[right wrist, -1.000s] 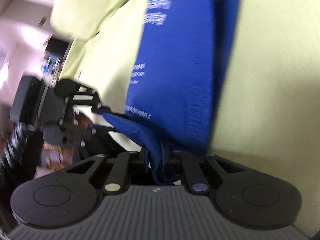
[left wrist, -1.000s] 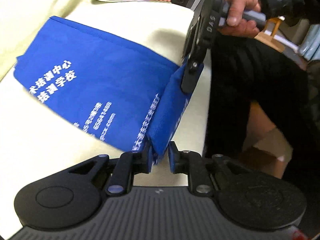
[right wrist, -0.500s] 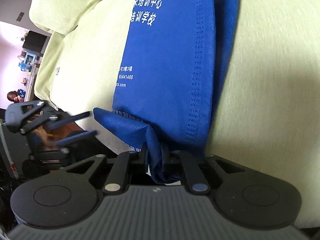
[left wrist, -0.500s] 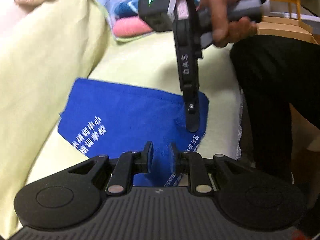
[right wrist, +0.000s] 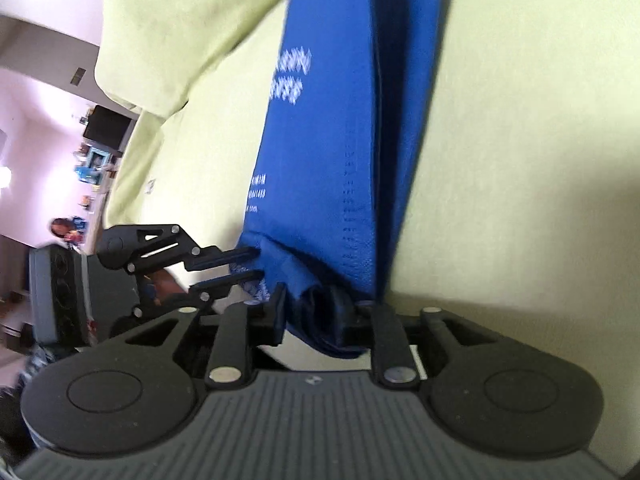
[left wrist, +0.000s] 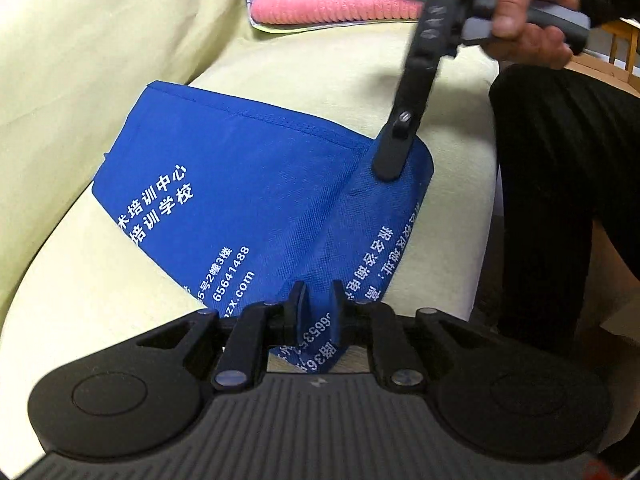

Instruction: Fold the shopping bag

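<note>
Each camera sits just behind its own tool and looks forward and steeply down along the two fingers, so the black housing fills the lower third of both views. The left wrist view faces across the pale yellow cushion [left wrist: 80,288], very close to the blue shopping bag [left wrist: 240,184], with the right tool [left wrist: 390,168] entering from 1 o'clock and a hand [left wrist: 528,28] at the top right. The right wrist view looks along the same shopping bag [right wrist: 332,128] from its other end, with the left tool [right wrist: 248,266] at 9 o'clock. Both views share the bag's folded end and the cushion around it.
</note>
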{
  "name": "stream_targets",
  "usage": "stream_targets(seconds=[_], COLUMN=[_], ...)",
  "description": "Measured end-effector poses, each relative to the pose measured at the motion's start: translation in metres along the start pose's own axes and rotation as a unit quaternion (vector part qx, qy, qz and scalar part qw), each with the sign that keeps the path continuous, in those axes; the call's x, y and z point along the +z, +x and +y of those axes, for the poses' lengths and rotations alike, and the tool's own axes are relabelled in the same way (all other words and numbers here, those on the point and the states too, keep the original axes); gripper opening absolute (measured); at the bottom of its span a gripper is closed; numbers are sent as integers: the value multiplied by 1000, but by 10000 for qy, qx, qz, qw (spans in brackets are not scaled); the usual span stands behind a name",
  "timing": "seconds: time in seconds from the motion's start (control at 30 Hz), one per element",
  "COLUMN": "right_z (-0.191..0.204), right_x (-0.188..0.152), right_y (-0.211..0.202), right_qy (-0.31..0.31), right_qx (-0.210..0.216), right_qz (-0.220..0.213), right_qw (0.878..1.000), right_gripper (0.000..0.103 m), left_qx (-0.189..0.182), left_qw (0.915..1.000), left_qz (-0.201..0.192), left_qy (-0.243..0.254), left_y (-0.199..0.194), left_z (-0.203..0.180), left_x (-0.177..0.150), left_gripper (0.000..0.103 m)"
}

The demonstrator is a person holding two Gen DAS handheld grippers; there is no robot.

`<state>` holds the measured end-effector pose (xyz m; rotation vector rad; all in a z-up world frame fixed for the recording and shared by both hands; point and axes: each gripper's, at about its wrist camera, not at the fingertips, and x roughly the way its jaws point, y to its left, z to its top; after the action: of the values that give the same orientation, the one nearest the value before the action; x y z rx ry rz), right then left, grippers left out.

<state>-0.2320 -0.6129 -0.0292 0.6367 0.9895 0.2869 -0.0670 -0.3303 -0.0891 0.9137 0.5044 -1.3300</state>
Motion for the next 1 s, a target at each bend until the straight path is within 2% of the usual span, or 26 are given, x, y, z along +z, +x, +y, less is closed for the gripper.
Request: stream_targets(seconds=[0.07,0.1,0.17,0.23,0.33,0.4,0.43,0.47,0.5,0.53,0.6,0.67,0.83,0.87,0.9,1.0], right_z=[28,45,74,103,123,126,128,129,131,134,138,137,121,119,118,118], right_x=[-10,-16,-39,-63,-102,-120,-126,-130,-133,-136,-143,-151,-156,-153,-148,-131], right_y=[-11,-14,-13,-11,5,17,22,25,27,28,35,50,82,85,88,90], right_qy=[-846,-1347,-2473,-3586,-4913,-5537,-5767,-5935,-6063,-6176,-6370,-6649,-7088,-7124,-7137,-7039], right_qx=[-559,-861,-1370,-1838,-2523,-2923,-3082,-3214,-3265,-3277,-3159,-3164,-3529,-3571,-3590,-3448], right_qz=[-296,-452,-705,-935,-1069,-1136,-1215,-1284,-1318,-1344,-1196,-1004,-728,-717,-707,-620], right_qw=[9944,9861,9566,9105,8268,7714,7468,7266,7131,7022,6928,6691,6064,5999,5973,6179], right_gripper=[26,27,28,31,40,40,34,32,32,33,33,33,33,33,33,34], left_qx=[-5,-14,-37,-66,-115,-162,-188,-210,-224,-239,-275,-320,-339,-346,-344,-255], left_qw=[10000,10000,9999,9997,9992,9987,9984,9983,9981,9980,9978,9976,9974,9973,9974,9987], left_qz=[16,18,2,-10,-5,4,7,10,13,19,39,57,91,88,74,33], left_qy=[-4,-34,-122,-243,-379,-485,-527,-550,-569,-582,-597,-619,-630,-637,-625,-438], left_y=[2,4,5,5,6,7,8,9,9,10,10,11,12,12,11,9], left_z=[1,3,5,6,7,8,8,8,8,8,9,10,12,12,12,8], left_x=[2,2,0,-1,-1,0,0,0,0,0,1,2,4,4,4,2], left_gripper=[11,11,11,11,11,12,12,12,12,12,12,12,12,12,12,12])
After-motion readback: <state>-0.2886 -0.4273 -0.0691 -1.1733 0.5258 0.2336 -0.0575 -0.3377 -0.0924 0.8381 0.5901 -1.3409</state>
